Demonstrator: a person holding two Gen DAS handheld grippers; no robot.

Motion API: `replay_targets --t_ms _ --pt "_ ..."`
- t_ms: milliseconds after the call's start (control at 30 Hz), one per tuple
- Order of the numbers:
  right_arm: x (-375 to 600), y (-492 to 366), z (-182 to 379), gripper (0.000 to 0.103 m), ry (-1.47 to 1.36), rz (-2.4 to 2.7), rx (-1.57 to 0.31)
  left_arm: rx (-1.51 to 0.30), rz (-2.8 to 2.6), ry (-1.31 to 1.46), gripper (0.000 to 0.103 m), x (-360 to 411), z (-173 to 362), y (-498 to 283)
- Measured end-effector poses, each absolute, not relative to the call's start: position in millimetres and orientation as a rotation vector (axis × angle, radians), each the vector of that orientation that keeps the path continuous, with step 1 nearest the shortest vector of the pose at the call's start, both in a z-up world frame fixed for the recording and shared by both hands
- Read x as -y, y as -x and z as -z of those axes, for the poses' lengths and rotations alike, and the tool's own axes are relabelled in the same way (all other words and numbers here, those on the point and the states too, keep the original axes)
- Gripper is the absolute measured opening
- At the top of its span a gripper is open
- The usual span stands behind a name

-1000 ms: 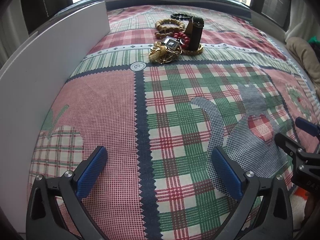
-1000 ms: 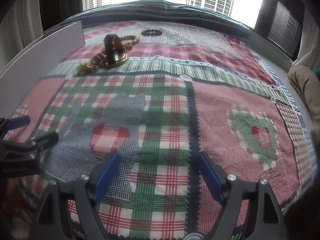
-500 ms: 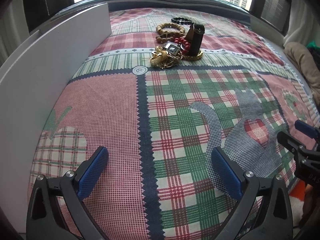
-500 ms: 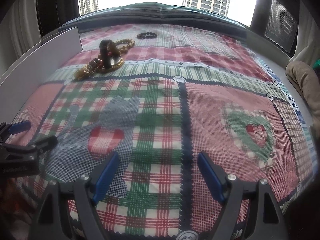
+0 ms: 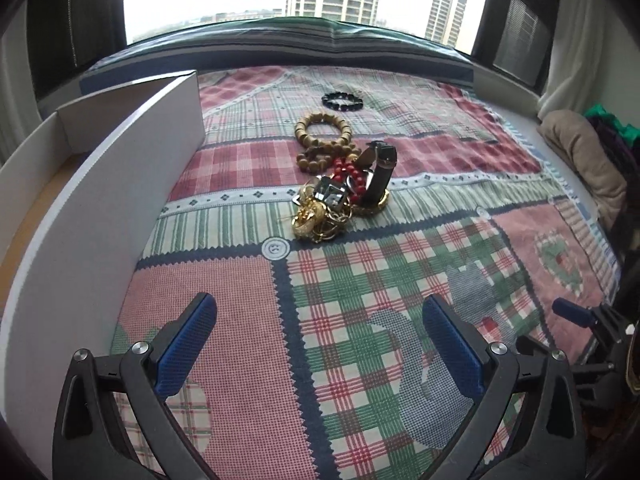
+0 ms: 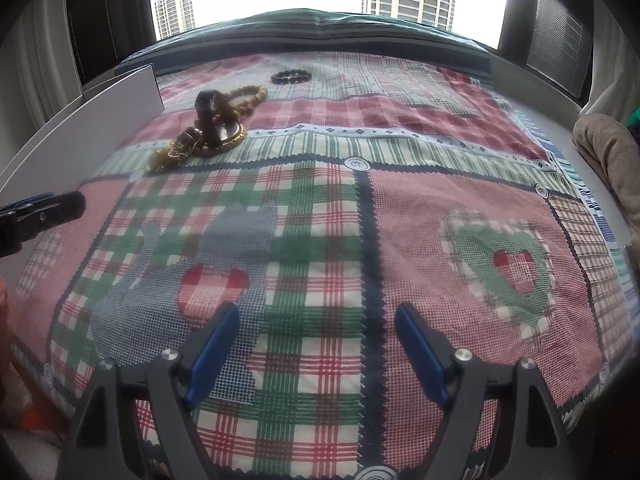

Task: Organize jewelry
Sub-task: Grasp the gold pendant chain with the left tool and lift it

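Two tools are hovering over the patchwork quilt (image 5: 248, 320) on a bed: the left tool (image 5: 320, 344) and the right tool (image 6: 316, 344), both standing wide with nothing between their blue pads. One jewelry pile (image 5: 340, 196) is lying far ahead, holding one black-strapped watch (image 5: 380, 172), one red bead string (image 5: 349, 171), one wooden bead bracelet (image 5: 323, 131) and tangled gold pieces. One black bead bracelet (image 5: 342, 101) is sitting apart behind it. One white box (image 5: 120, 184) is standing left of the pile.
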State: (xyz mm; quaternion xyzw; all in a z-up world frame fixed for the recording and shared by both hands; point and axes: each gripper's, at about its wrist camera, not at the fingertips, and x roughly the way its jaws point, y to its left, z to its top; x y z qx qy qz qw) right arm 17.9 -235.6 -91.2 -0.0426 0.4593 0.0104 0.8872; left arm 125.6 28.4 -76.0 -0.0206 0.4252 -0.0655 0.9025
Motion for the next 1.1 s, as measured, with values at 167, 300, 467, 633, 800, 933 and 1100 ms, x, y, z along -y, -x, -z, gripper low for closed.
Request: replay_targets --t_ms 167,300,467,633,800,933,1100 --pt "239 -16 88 0.082 0.074 -0.026 -0.944 -0.883 0.185 0.009 0.093 -16 81 -173" --pt "245 -13 86 0.082 0.055 -0.023 -0.938 -0.903 0.192 -0.009 0.082 -11 101 -207" --pt "250 -12 87 0.082 0.038 -0.024 -0.941 -0.933 0.215 0.053 0.016 -19 116 -224" --pt "255 -13 87 0.082 0.024 -0.017 -0.938 -0.890 0.228 0.116 0.011 -38 97 -196" --pt "257 -15 89 0.082 0.011 -0.015 -0.940 -0.856 0.235 0.181 0.011 -60 74 -157" --pt "253 -17 91 0.082 0.018 -0.018 -0.944 -0.858 0.220 0.220 0.011 -77 66 -129" --pt "246 -17 90 0.082 0.040 -0.022 -0.945 -0.895 0.185 0.231 0.011 -87 76 -105"
